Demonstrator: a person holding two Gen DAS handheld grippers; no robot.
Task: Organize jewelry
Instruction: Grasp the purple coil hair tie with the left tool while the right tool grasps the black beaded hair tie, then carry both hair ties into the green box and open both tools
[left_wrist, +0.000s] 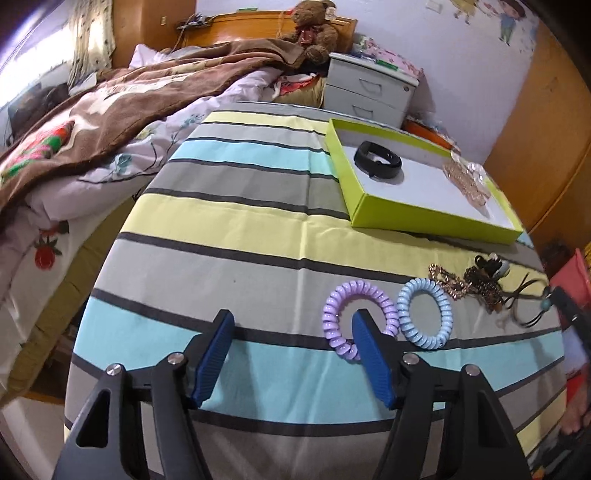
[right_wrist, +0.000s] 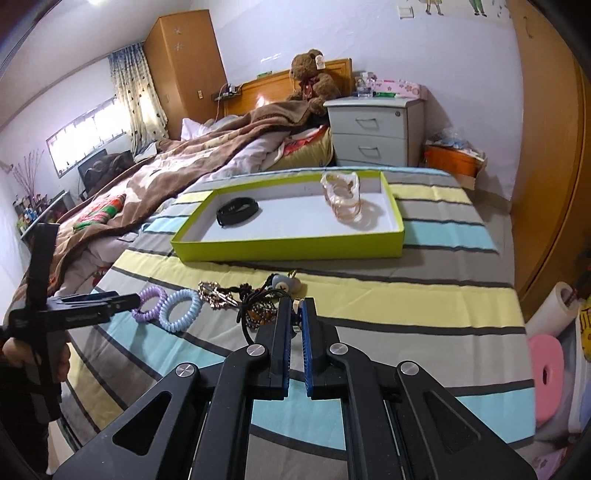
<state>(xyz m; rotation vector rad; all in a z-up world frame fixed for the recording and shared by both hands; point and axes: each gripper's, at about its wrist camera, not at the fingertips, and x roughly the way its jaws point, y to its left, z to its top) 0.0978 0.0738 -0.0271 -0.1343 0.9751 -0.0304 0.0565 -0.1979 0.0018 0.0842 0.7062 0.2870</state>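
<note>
Left gripper (left_wrist: 291, 325): I see my jaws apart above the striped cloth (left_wrist: 236, 236); the right blue pad (left_wrist: 371, 360) overlaps the purple coil band (left_wrist: 360, 319), nothing pinched.
Right gripper (right_wrist: 294, 310): my pads are pressed together on a small metal ring (right_wrist: 295, 316) at the tangled jewelry pile (right_wrist: 258, 306).
Purple coil band: near side of the cloth, touching the light blue coil band (left_wrist: 424, 314) to its right.
Gold chain (left_wrist: 448, 282): just right of the blue band, running into the dark tangle.
Green tray (right_wrist: 288, 247): far side of the cloth, well apart from the pile.
Black wristband (right_wrist: 238, 210): left part of the tray.
Pale bangles (right_wrist: 345, 199): stacked in the tray's right part.
Hand (right_wrist: 22, 356): grips the left tool's handle at the left edge of the right view.
</note>
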